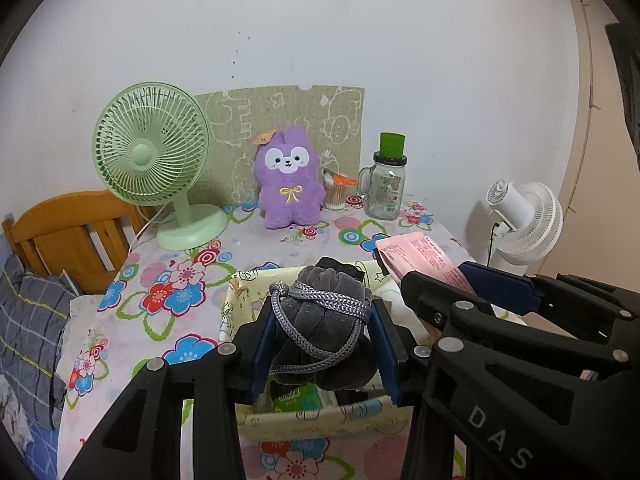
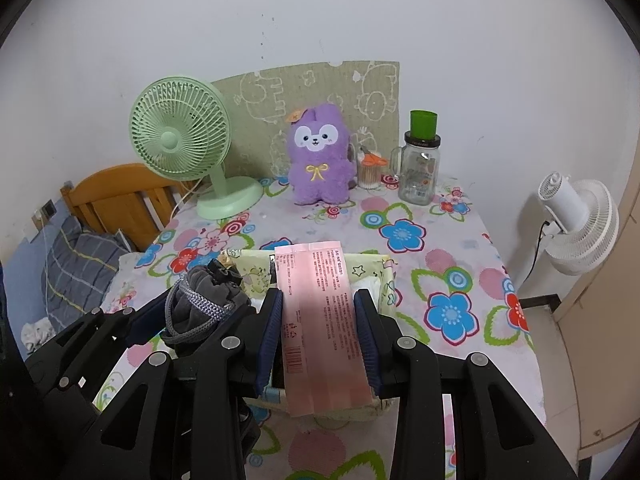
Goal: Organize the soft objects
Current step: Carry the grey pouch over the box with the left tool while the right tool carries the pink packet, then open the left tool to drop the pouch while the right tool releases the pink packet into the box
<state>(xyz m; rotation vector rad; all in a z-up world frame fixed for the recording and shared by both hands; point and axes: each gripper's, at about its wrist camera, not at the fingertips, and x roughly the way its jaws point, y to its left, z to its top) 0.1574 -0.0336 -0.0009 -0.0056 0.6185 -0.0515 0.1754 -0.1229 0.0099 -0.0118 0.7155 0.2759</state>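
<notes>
Both grippers hold loads above the fabric storage box (image 1: pixel 240 312), left gripper (image 1: pixel 326 344) clamping a grey drawstring pouch (image 1: pixel 324 312), right gripper (image 2: pixel 318 332) pinching a pink soft packet (image 2: pixel 320 312), likely for sorting inside.

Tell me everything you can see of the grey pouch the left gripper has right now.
The grey pouch is a soft, velvety drawstring bag, bunched and gathered at its top, with a braided grey cord wound around its neck and looping down its front. Something black pokes out behind its top. The left gripper is shut on it, blue pads pressing both its sides, holding it roughly upright over the pale patterned fabric bin. Its bottom is hidden, so contact with the bin's contents cannot be told.
</notes>
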